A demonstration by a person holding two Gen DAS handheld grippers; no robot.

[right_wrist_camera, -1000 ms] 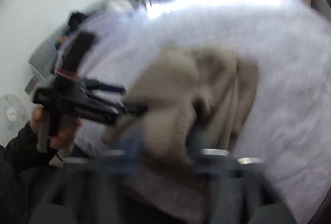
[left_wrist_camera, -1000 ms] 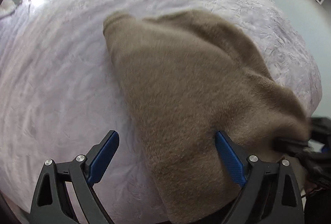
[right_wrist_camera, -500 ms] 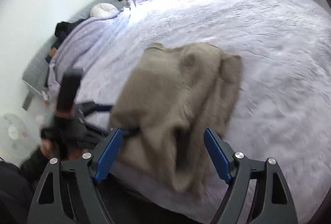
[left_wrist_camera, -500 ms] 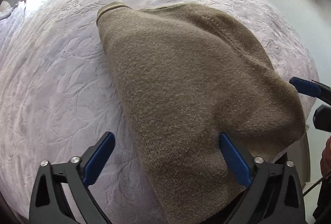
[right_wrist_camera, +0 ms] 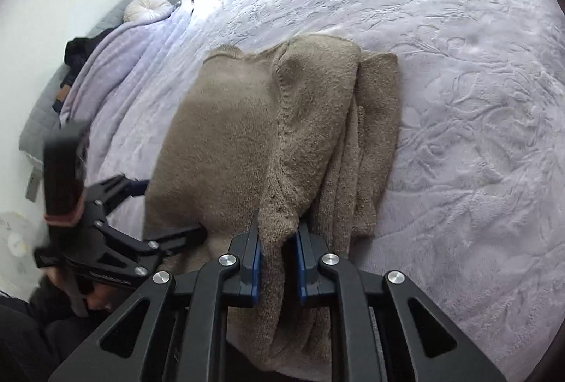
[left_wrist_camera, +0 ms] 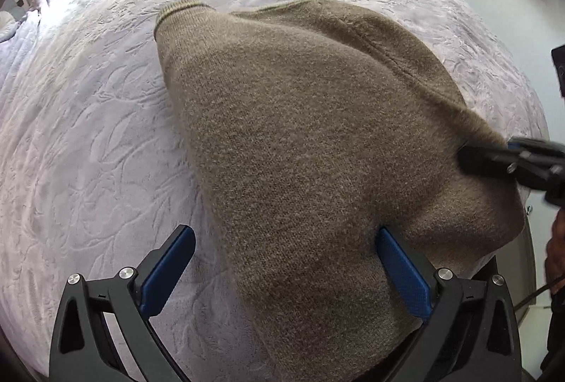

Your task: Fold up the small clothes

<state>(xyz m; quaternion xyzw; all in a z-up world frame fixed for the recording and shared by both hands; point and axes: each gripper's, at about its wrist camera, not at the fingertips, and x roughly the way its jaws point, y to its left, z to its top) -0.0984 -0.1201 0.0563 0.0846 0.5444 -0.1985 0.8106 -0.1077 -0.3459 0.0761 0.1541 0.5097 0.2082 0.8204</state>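
A folded, fuzzy taupe knitted sweater lies on the bed's embossed lilac bedspread. Right tongs are closing on its near fold; left tongs gape wide astride its hem.

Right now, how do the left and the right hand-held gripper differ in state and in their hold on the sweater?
The left hand-held gripper stands wide open; the right hand-held gripper is narrow and closing. The left one only straddles the brown sweater without pinching it; the right one has a fold of it between its pads. Both have blue pads and point down at the bed.
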